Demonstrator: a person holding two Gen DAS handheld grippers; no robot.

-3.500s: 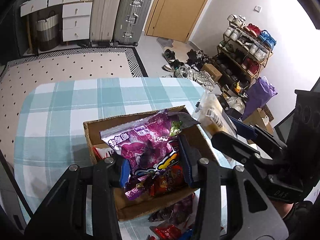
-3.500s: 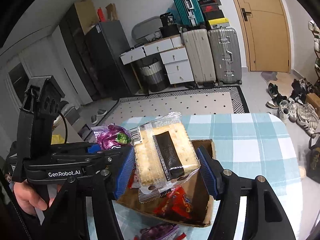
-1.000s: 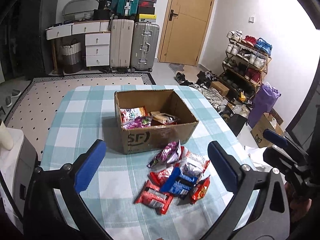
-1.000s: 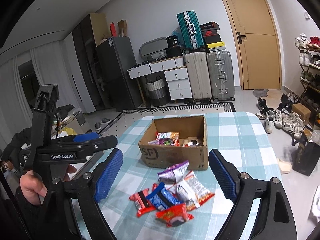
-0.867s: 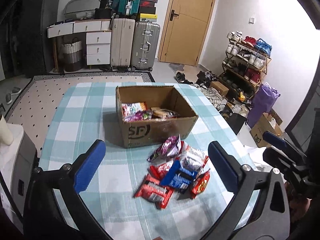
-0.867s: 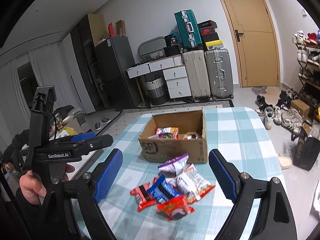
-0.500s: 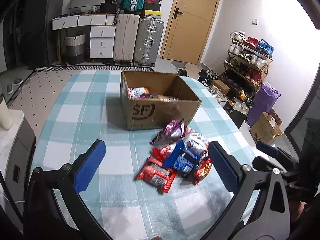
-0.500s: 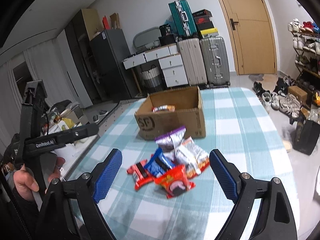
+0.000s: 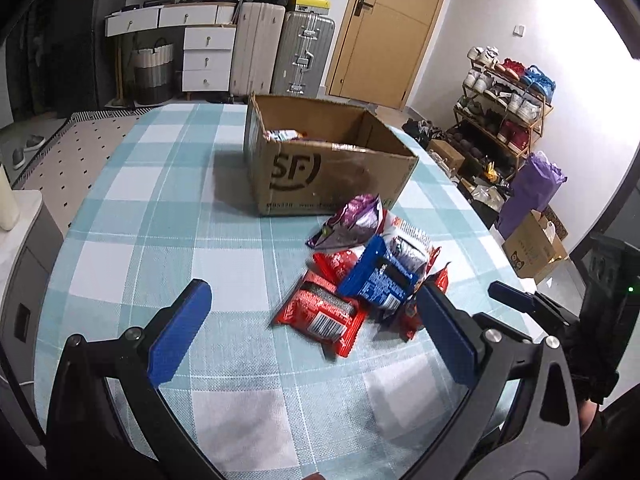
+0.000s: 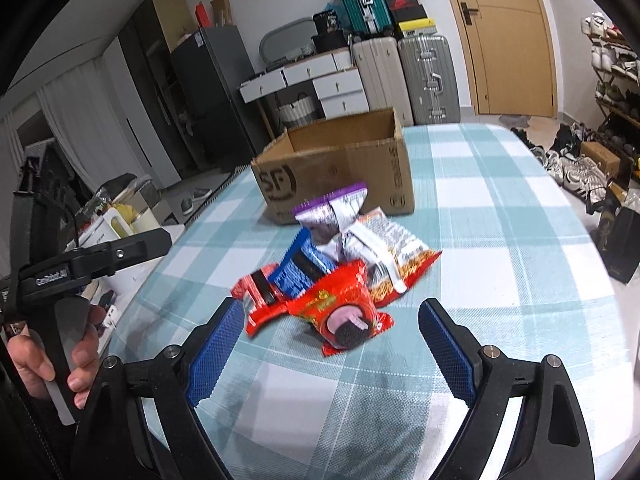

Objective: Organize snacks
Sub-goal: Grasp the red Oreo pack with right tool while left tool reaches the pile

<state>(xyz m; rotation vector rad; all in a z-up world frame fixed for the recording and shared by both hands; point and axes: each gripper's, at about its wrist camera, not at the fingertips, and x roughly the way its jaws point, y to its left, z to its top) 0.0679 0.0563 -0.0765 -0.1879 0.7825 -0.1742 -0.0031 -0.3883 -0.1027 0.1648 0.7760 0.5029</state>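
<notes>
Snack pile (image 9: 372, 276) is lying on the checked table (image 9: 160, 216) just in front of the cardboard box (image 9: 320, 172), crinkly foil packets overlapping. Left hand-held gripper (image 9: 316, 332) and right hand-held gripper (image 10: 332, 344) are both hanging over it, jaws apart, gripping nothing. Suitcases (image 9: 280, 48) and shoe rack (image 9: 504, 108) are standing behind.

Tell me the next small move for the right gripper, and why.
Probably ease the right gripper down and forward over the red packet and close. Its jaws stand open and empty, and that packet lies nearest at the front of the snack pile, still outside the cardboard box. The left gripper is open too, facing another red packet.
</notes>
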